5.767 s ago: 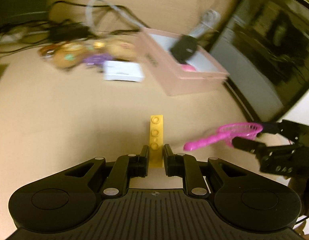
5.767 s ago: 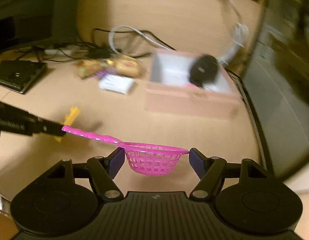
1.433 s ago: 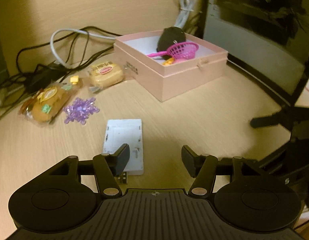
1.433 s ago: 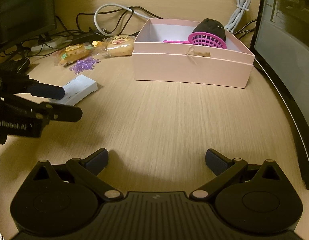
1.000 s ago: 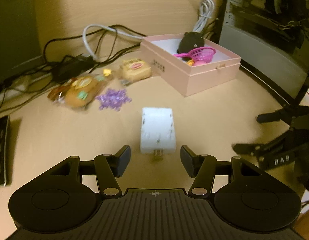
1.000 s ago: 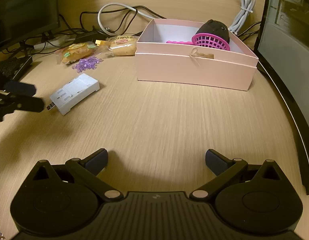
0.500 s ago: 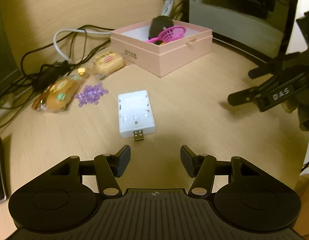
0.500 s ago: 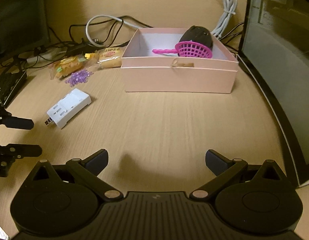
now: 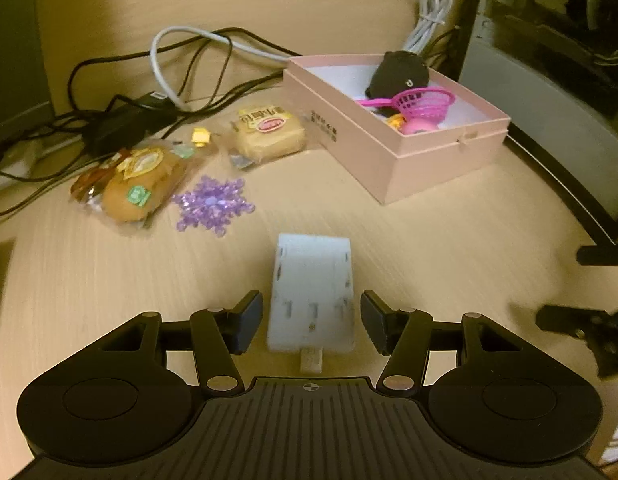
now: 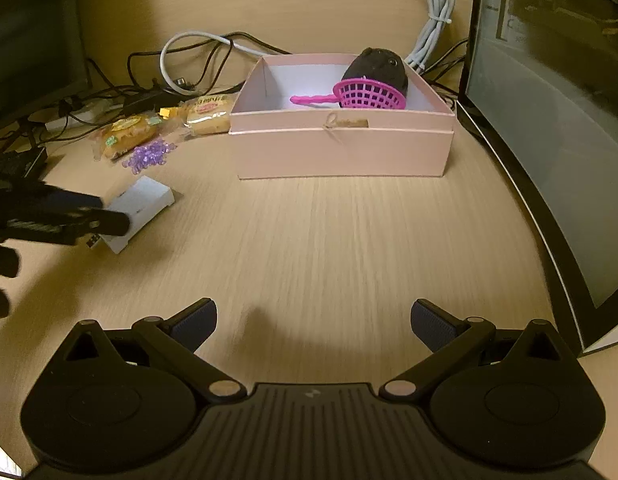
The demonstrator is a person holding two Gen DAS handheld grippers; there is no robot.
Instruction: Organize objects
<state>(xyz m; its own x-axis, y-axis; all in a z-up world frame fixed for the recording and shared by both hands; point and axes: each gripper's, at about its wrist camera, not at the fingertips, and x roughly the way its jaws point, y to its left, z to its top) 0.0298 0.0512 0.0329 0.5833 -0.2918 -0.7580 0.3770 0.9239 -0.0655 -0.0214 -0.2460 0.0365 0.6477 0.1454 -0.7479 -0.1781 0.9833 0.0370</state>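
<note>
Fingers of the left gripper [image 9: 311,316] stand wide on either side of the white charger [image 9: 311,294] on the desk [image 9: 449,248], apart from it. Right gripper [image 10: 313,322] gapes wide, empty, facing the pink box [image 10: 341,148].

You've brought the left gripper [image 9: 311,322] forward, so the white charger [image 9: 311,292] that lay ahead of its fingers [image 9: 247,320] half a second ago now sits between them, untouched. Your right gripper [image 10: 313,322] has hardly shifted.

Bare desk [image 10: 349,240] before pink box [image 10: 341,152]
</note>
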